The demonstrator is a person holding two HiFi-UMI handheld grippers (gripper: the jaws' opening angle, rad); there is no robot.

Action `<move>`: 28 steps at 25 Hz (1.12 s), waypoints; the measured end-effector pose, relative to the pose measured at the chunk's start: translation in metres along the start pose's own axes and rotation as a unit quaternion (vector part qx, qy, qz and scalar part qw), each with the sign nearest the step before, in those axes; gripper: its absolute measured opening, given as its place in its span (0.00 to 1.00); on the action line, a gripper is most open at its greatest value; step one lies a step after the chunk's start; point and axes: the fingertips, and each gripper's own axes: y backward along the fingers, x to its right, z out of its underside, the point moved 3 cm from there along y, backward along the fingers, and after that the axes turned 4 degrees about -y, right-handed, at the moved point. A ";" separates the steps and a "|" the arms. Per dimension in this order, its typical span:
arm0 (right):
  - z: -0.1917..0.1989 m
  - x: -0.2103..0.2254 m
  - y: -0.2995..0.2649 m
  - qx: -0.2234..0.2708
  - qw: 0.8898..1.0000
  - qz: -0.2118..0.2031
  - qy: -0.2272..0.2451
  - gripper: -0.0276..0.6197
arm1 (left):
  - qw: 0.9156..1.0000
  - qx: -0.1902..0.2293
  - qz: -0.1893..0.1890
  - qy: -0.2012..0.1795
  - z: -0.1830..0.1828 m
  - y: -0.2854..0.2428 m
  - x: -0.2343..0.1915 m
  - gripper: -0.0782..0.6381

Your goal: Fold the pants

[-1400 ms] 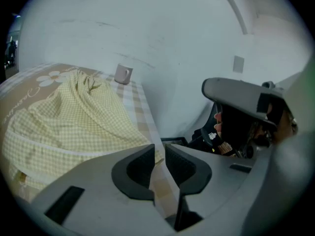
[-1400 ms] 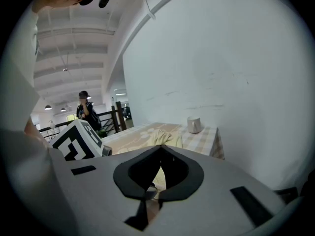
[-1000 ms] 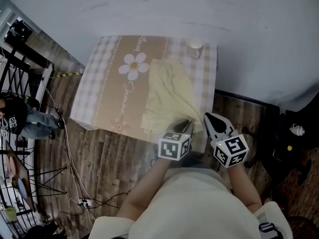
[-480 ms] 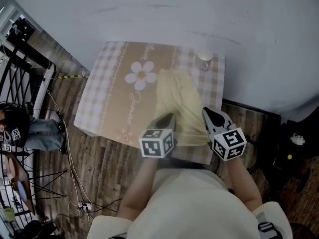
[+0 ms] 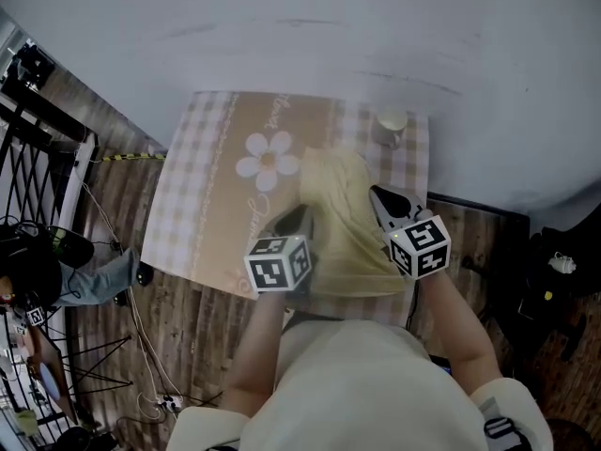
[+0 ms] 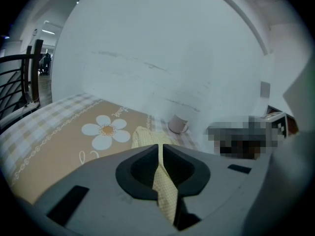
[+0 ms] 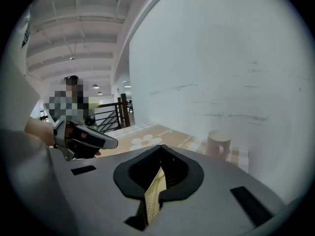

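Observation:
Pale yellow pants (image 5: 349, 222) lie on the right half of a small table (image 5: 211, 195) covered by a beige checked cloth with a daisy print. My left gripper (image 5: 299, 218) is shut on the pants' near left hem, and yellow fabric (image 6: 165, 191) shows pinched between its jaws. My right gripper (image 5: 377, 198) is shut on the near right hem, a strip of fabric (image 7: 153, 193) caught in its jaws. Both hems are lifted over the middle of the garment. The far end of the pants (image 6: 143, 136) rests flat on the cloth.
A pale mug (image 5: 391, 126) stands at the table's far right corner, close to the white wall; it also shows as the mug (image 7: 218, 145) ahead of my right gripper. Black railings (image 5: 38, 148) and cables lie on the wooden floor at left. A person (image 5: 56, 271) is at far left.
Both grippers have carried the near hems up from the table's front edge and away from me, towards the wall, so the pants' near half now rises over the middle.

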 end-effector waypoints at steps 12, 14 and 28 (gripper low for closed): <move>0.024 0.014 -0.085 -0.072 0.997 -0.003 -0.022 0.05 | 1.000 -0.026 0.009 -0.005 -0.015 -0.041 -0.033 0.15; 0.032 0.016 -0.096 -0.090 0.995 -0.006 -0.033 0.05 | 1.000 -0.028 0.012 -0.002 -0.017 -0.047 -0.036 0.15; 0.078 0.026 -0.147 -0.209 0.977 -0.007 -0.045 0.14 | 0.999 -0.041 0.015 0.008 -0.026 -0.081 -0.060 0.15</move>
